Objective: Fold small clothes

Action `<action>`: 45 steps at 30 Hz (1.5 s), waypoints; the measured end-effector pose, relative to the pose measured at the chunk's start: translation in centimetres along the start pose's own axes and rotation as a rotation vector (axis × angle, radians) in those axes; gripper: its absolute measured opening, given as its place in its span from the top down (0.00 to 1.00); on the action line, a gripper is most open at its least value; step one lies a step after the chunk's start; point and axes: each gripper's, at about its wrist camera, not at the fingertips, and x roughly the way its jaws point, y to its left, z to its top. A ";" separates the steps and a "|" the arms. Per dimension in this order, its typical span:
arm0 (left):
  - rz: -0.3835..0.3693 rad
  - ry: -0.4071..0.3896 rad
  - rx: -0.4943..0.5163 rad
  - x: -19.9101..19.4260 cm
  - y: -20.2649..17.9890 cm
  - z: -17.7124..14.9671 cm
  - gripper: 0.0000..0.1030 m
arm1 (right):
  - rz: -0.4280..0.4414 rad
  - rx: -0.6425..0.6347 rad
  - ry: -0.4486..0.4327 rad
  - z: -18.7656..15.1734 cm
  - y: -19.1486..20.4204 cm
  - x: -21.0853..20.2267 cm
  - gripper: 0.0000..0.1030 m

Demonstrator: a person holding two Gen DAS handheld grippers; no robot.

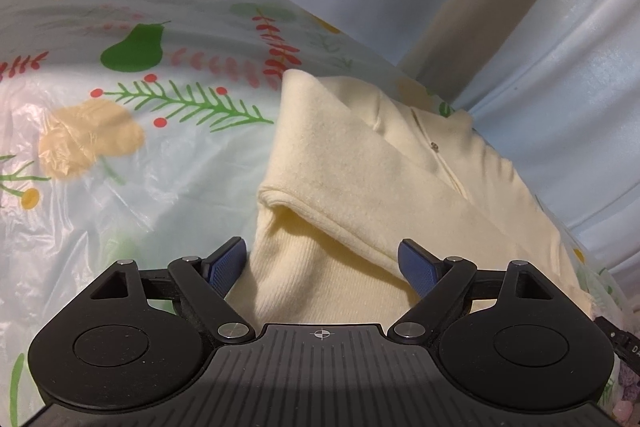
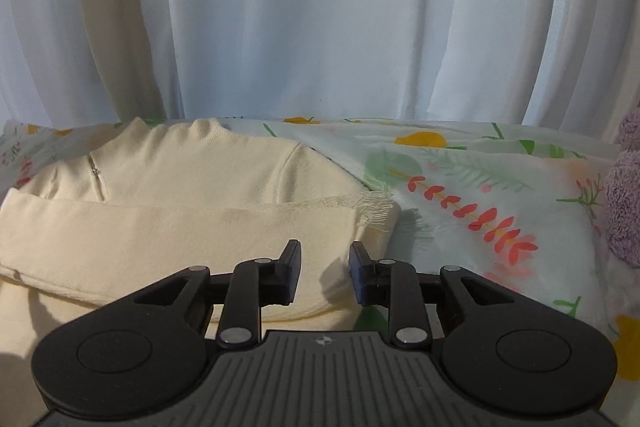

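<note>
A cream knit sweater (image 2: 192,167) lies flat on a surface covered by a glossy floral plastic cloth (image 1: 132,163), with its high collar toward the pale curtain (image 2: 320,19) at the back and its ribbed hem toward the cameras, so the long axis runs from near to far. One sleeve (image 2: 168,227) is folded crosswise over the body, its frayed cuff (image 2: 372,207) ending right at the sweater's right-hand side edge. A short zip (image 2: 96,173) runs down from the collar. The left claw (image 1: 320,267) is spread wide, its blue pads (image 1: 226,267) flanking the ribbed hem and the folded sleeve edge without closing on either; it holds nothing. In the left wrist view the bare cloth stretches broadly to the left of the garment, while on the right the sweater reaches close to the surface's edge by the curtain. The right claw (image 2: 325,275) is parted by a narrower gap and grips nothing, poised over the sweater's near right corner. In the right wrist view open cloth extends right of the sweater, up to a fuzzy lilac fabric item (image 2: 626,195) at the frame's edge. The curtain hangs just behind the far edge.
</note>
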 end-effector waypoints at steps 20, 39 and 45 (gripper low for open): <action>0.024 -0.054 0.134 0.4 -1.4 -1.6 0.08 | 0.182 0.265 0.094 -1.8 -1.0 4.5 1.00; -0.068 -0.027 0.140 -7.3 -0.9 -4.5 0.05 | 0.631 0.179 0.169 -7.8 5.1 -9.7 0.56; -0.070 -0.012 0.205 -11.7 0.9 -7.9 0.05 | 0.630 0.043 0.308 -13.2 6.3 -14.7 0.42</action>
